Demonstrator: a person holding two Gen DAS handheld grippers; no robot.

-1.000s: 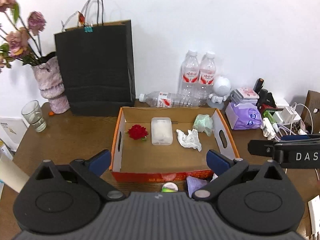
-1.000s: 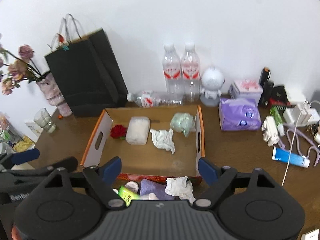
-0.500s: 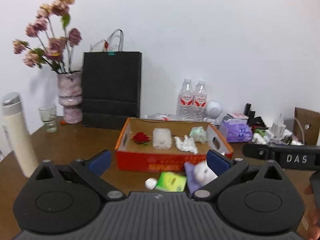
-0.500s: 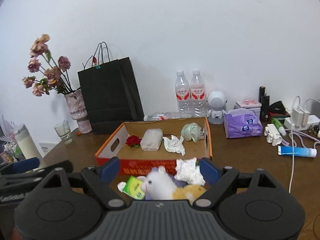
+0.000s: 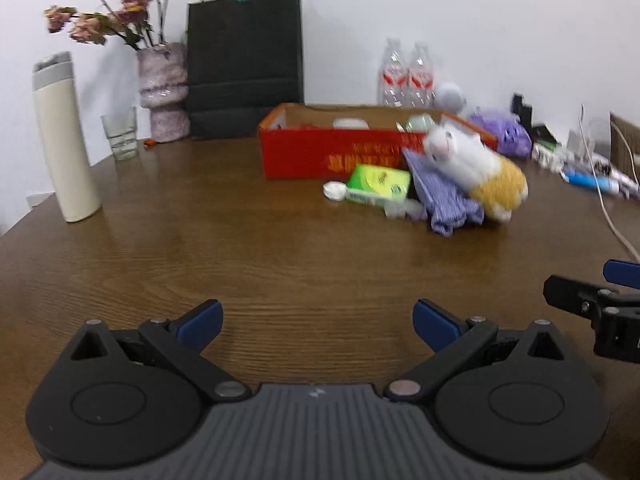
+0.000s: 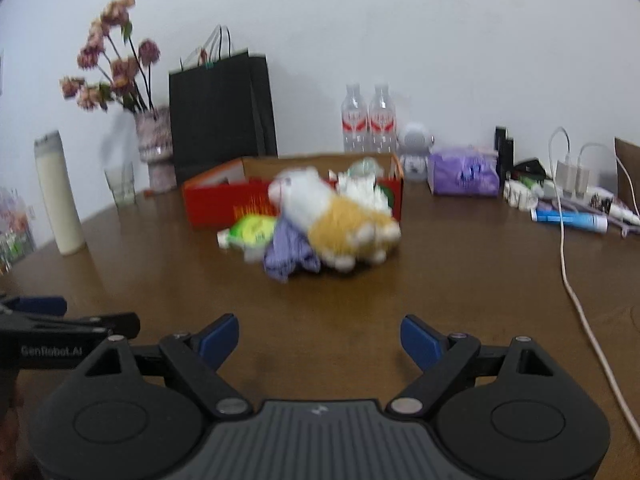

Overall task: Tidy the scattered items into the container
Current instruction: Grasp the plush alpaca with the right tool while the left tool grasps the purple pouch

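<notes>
**Both grippers low and empty, the pile ahead and nearer to the right one**

Nearest in the left wrist view is the left gripper; its jaws stand wide apart and hold nothing; only bare brown surface lies between them. The right gripper is in the same condition in its own view, jaws wide apart and empty; it also shows at the right edge of the left view, so the two are side by side and low over the surface.

Farther ahead lies the scattered pile, well apart from both grippers. From the left gripper it lies forward and to the right; from the right gripper it lies almost straight forward, so I judge the right one the better placed for the next reach. On top is the plush toy, white and yellow, its long axis going from far-left to near-right in the right view; it rests on a purple cloth. To the left of these lies a green packet with a small white cap touching its left end; a crumpled tissue sits behind the toy.

Just behind the pile stands the red box, the container; the toy's head seems to touch its front wall, though the blur makes this uncertain. A white case and some other items, only partly visible over the wall, are already inside.
</notes>
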